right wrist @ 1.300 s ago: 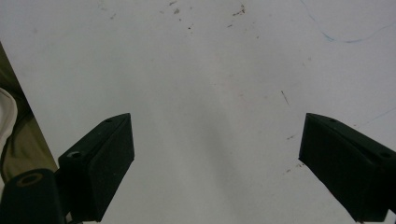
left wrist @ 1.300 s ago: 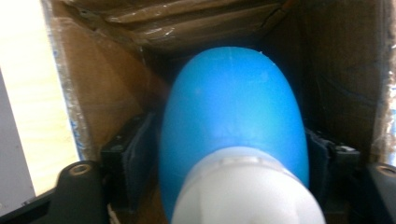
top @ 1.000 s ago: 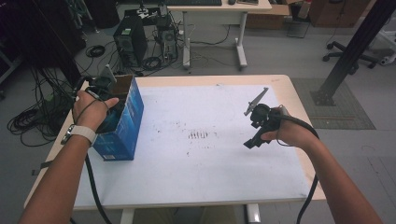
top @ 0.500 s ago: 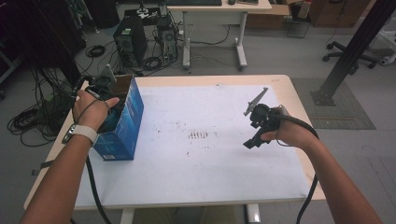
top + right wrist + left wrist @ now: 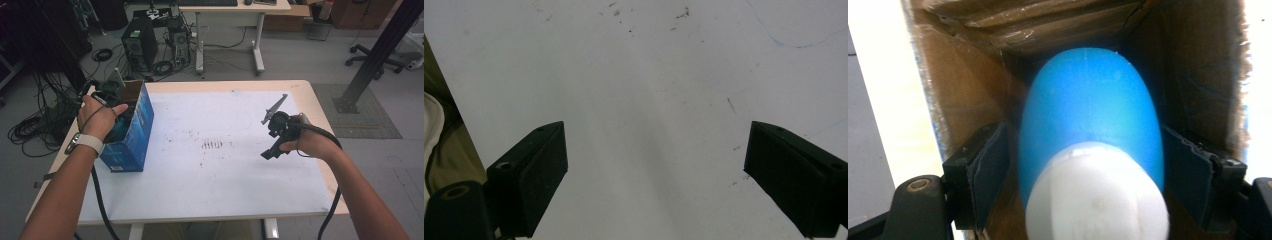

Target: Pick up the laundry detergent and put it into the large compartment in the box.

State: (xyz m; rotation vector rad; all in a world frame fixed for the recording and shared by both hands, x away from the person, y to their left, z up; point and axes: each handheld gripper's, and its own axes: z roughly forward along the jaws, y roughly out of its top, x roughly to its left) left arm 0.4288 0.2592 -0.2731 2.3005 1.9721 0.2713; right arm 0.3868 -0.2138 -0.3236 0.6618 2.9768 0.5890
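Meanwhile, left tongs (image 5: 1088, 165) reach into box (image 5: 131, 135).

One open blue cardboard box (image 5: 131, 135) with brown inside, one blue rounded plastic bottle with a white cap (image 5: 1090, 130) inside it, two black two-jaw grippers, left (image 5: 107, 92) and right (image 5: 274, 131), one white-topped table (image 5: 210, 190), one white wristband (image 5: 89, 143)

Left gripper (image 5: 1088, 165) fingers just opening, slightly parted; right gripper (image 5: 654, 175) fingers spread wide.
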